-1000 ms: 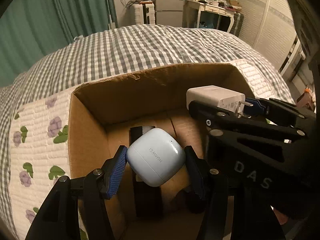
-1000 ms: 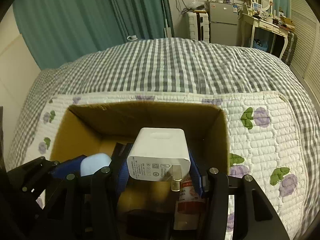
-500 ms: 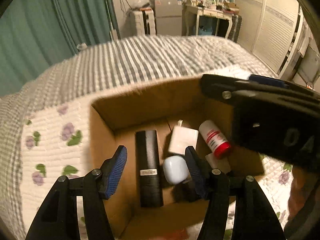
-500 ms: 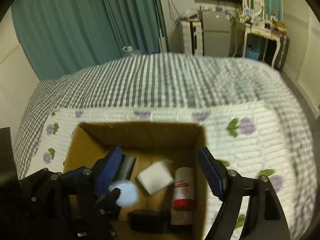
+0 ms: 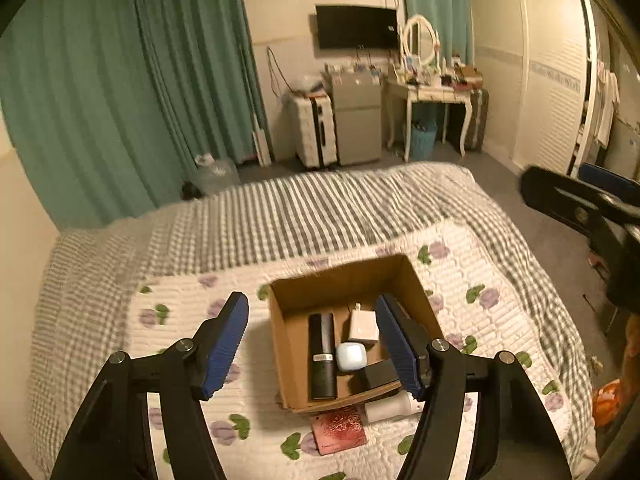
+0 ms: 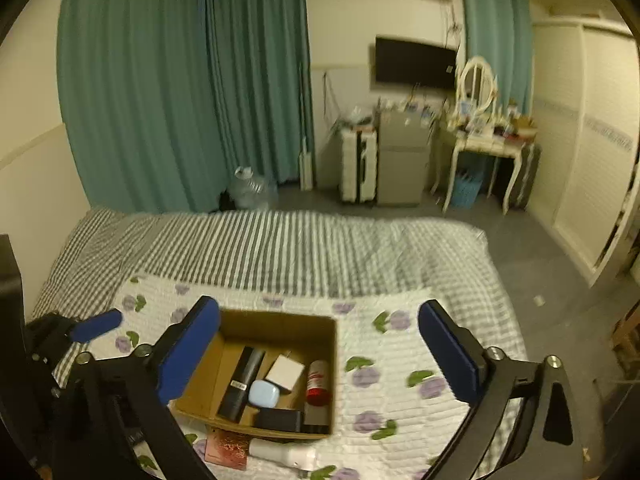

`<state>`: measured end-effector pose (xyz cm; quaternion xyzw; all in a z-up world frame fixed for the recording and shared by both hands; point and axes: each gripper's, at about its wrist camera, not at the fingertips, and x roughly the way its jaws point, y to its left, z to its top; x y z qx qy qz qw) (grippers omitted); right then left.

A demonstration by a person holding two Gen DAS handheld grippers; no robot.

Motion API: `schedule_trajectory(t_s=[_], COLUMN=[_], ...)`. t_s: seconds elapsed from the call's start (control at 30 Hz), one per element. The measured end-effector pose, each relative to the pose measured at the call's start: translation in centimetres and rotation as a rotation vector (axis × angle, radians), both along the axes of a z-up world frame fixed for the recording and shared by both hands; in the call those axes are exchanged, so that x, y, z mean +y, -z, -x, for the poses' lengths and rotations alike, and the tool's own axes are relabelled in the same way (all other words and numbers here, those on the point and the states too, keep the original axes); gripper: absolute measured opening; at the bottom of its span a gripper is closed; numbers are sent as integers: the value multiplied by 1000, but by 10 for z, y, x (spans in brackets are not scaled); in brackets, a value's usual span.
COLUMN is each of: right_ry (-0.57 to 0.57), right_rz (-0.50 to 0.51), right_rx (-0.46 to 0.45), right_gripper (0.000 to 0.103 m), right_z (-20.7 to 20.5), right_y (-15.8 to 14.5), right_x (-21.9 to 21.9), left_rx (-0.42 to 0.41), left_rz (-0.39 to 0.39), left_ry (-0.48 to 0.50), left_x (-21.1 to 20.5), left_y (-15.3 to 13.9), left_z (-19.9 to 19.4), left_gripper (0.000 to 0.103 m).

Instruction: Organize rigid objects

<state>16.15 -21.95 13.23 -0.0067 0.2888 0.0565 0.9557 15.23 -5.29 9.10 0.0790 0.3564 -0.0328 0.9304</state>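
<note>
The box (image 6: 280,322) sits on the quilt (image 6: 400,360) on the bed, already holding a black bar (image 6: 242,382), a pale blue case (image 6: 263,394), a white charger (image 6: 285,372), a red-capped bottle (image 6: 318,384) and a black block (image 6: 280,420). Just outside its near wall lie a red card (image 5: 340,430) and a white cylinder (image 5: 390,408), apparently not yet packed. Reaching for these risks nudging the box or pushing the cylinder so it rolls on the soft quilt. The left gripper (image 5: 314,346) hangs high above the box, spread wide and empty. The right gripper (image 6: 320,354) is likewise raised, spread and empty, tilted down toward the box.
</note>
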Motion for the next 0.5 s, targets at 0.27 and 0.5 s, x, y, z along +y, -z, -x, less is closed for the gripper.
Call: schedule_trajectory(t_s=[0.27, 0.5], right_ry=[-42, -64], right_rz=[58, 62], right_rx=[-27, 48], right_gripper=[103, 103], right_z=[64, 90], right_y=[-12, 52], right_x=[5, 10], left_rx=[-27, 36], left_rz=[22, 30], left_ry=[-32, -76], left_x=[10, 25], left_y=[-5, 54], left_z=[47, 73], left_gripper=[71, 71])
